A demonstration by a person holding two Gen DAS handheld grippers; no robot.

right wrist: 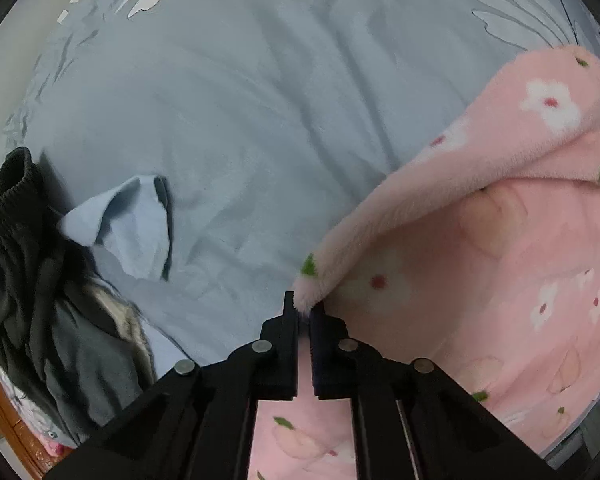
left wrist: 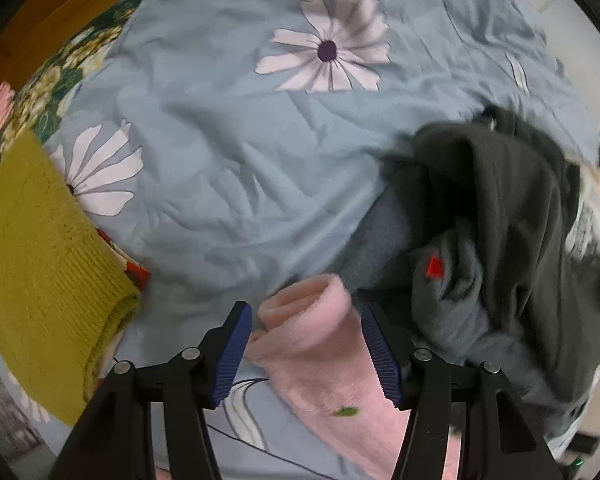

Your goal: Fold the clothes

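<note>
The right gripper (right wrist: 305,308) is pinching a corner of the pink fleece (right wrist: 480,240) with its jaws nearly closed, only the tip of the cloth caught. That thin bite is risking a slip if the fleece is being pulled taut. The left gripper (left wrist: 306,344) is standing wide open, straddling a rolled fleece edge (left wrist: 312,320) on the bed (left wrist: 228,168) without clamping it. A dark clothes pile (left wrist: 508,248) is lying just right of it and could be snagging.

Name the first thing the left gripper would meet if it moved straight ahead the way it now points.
Probably the pink fleece: its rolled end lies between the open fingers of the left gripper, directly ahead. Beyond it is only the blue bedsheet. Depth is hard to judge in the fisheye view.
</note>
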